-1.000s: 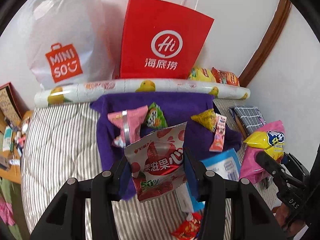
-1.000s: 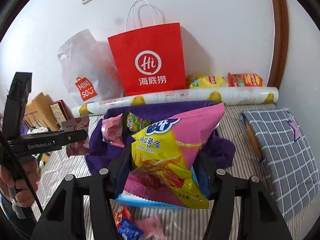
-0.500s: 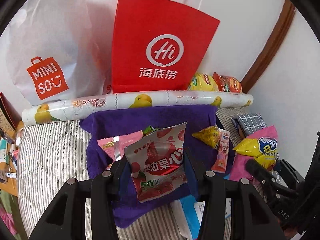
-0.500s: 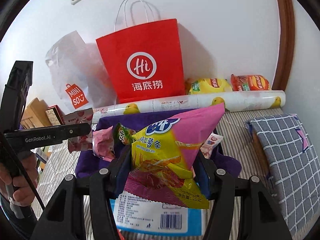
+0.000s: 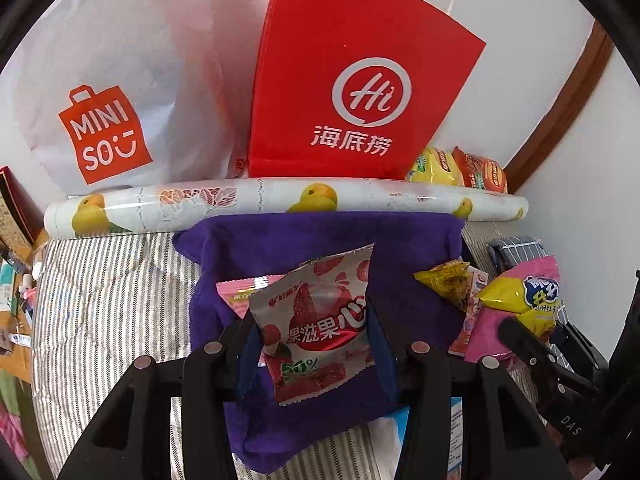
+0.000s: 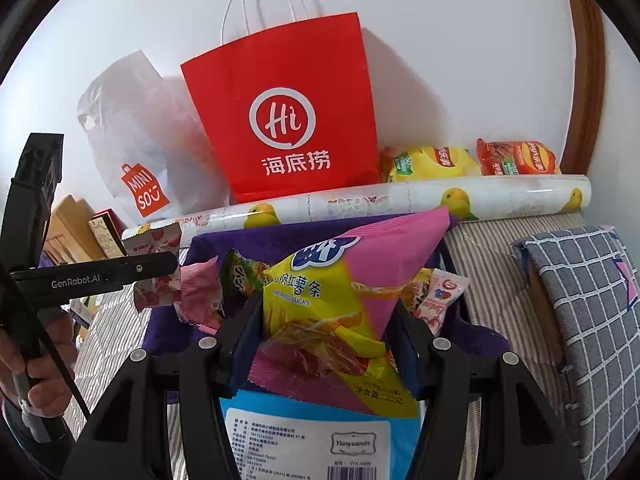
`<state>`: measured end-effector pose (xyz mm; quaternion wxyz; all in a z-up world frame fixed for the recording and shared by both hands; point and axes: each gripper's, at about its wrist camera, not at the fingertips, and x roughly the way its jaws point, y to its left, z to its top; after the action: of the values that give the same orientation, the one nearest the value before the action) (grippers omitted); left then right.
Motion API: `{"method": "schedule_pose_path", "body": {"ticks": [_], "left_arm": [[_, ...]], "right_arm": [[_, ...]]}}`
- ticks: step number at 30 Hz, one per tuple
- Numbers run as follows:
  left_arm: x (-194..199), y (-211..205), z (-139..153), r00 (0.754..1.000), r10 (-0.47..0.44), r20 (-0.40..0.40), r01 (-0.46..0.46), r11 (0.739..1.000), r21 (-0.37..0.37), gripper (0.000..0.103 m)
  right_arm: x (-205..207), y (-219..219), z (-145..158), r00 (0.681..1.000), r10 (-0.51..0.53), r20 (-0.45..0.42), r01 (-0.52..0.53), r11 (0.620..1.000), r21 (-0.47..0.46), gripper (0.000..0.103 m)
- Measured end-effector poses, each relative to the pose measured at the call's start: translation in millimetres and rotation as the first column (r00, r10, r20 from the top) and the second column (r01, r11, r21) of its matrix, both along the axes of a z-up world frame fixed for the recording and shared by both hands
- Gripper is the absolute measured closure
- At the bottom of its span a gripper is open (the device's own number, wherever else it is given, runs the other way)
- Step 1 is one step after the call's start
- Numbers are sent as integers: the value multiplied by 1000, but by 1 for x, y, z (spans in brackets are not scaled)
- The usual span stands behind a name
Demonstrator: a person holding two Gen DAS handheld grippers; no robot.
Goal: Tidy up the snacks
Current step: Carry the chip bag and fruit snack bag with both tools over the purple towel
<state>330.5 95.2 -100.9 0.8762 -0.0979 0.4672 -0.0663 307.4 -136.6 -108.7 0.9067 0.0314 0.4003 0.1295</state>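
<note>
Above the purple towel (image 5: 320, 236) on a striped bed, the left tongs (image 5: 314, 344) clench a strawberry snack packet (image 5: 316, 328); the right tongs (image 6: 328, 344) grasp a pink-and-yellow sweet-potato-stick bag (image 6: 340, 292); a red paper bag (image 6: 288, 112) stands at twelve o'clock.

A home bedroom; striped bedding (image 5: 104, 288), a checked pillow (image 6: 580, 300); shopping bags (image 6: 288, 120) against the white wall

From my left wrist view, the red paper bag (image 5: 352, 92) lost its top and handles at the frame edge. The strawberry packet (image 5: 316, 320) covered a pink packet (image 5: 240, 294) behind it, possibly another sweet.
</note>
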Motion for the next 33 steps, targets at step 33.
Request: {"method": "schedule_pose_path", "body": {"ticks": [33], "left_arm": [[15, 3, -27, 998, 9, -65, -7, 1000, 25, 57]], "right_arm": [[26, 11, -50, 993, 10, -118, -14, 999, -34, 45]]}}
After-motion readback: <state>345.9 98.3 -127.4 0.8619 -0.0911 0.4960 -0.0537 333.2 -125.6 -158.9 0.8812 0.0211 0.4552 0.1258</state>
